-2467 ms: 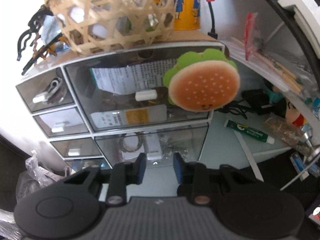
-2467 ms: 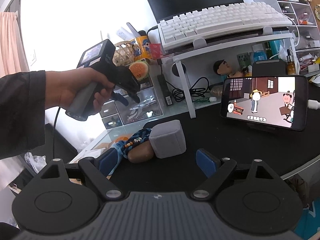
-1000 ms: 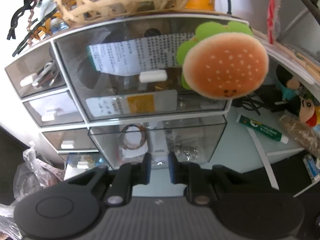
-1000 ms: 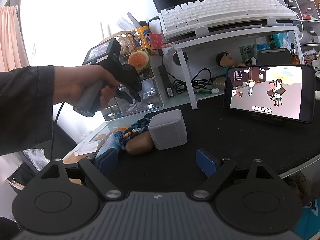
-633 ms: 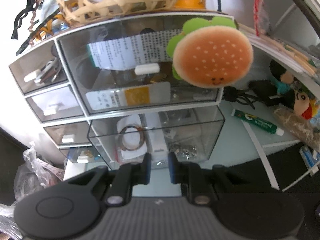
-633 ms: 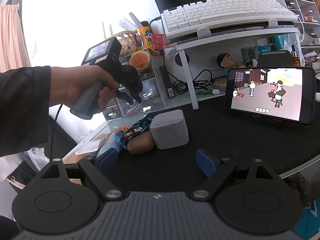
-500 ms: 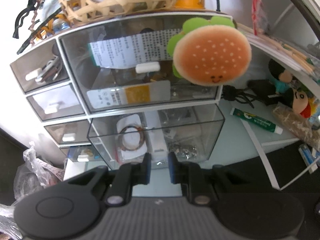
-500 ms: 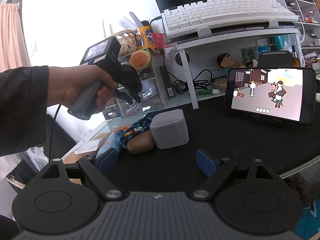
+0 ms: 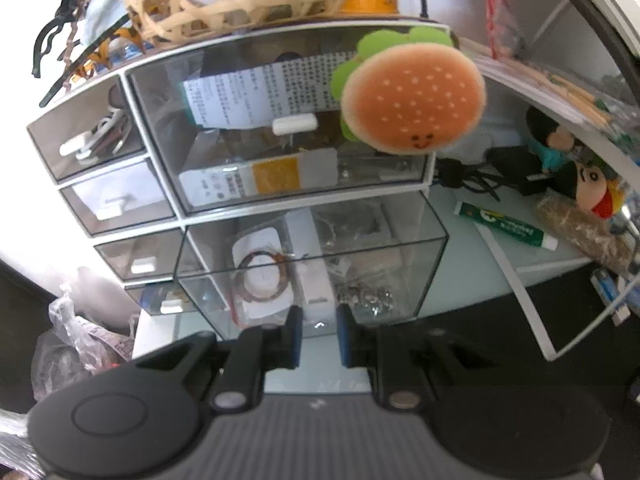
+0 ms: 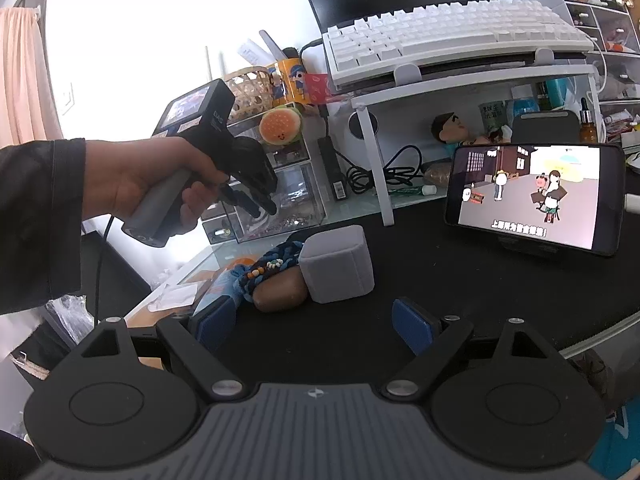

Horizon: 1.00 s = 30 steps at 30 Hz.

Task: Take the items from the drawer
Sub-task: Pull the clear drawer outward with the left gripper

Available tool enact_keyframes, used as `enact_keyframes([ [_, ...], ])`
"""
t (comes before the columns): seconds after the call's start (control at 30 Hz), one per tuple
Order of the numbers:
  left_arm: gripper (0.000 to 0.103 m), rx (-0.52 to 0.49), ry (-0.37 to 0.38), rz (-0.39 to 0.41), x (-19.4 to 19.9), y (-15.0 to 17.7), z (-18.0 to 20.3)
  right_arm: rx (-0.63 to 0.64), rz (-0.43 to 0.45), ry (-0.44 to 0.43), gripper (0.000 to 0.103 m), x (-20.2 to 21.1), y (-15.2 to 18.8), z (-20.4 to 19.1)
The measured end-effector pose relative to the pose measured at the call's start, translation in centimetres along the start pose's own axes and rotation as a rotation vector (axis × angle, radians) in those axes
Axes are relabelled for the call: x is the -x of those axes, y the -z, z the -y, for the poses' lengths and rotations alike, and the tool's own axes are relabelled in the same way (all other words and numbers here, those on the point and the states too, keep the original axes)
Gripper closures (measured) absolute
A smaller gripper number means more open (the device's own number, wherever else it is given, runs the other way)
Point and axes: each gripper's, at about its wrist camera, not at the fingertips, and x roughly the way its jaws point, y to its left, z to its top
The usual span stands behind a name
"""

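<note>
Left wrist close, facing drawer unit [image 9: 224, 184]; right wrist farther, sharing it

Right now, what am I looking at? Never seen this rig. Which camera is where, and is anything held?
No robot: a person holds a pistol-grip gripper in each hand, each with a fisheye camera looking along its fingers. The left wrist view faces a clear drawer unit; the left gripper is shut on the small handle of the pulled-out bottom drawer, which holds a bangle and small metal bits. A burger plush hangs on the unit. The right wrist view shows the right gripper open and empty over a black desk mat, with a grey box, a phone, and the left hand at the drawers.
</note>
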Motion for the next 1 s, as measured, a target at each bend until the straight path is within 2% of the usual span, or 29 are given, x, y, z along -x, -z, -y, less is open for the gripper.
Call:
enact_keyframes([
  [0.63, 0.084, -0.023, 0.005, -0.006, 1.0, 0.9, 0.7, 0.006, 0.011, -0.009, 0.014, 0.4, 0.0, -0.4],
  [1.0, 0.084, -0.004, 0.025, -0.017, 1.3, 0.8, 0.3, 0.017, 0.021, -0.011, 0.014, 1.1, -0.1, -0.9],
])
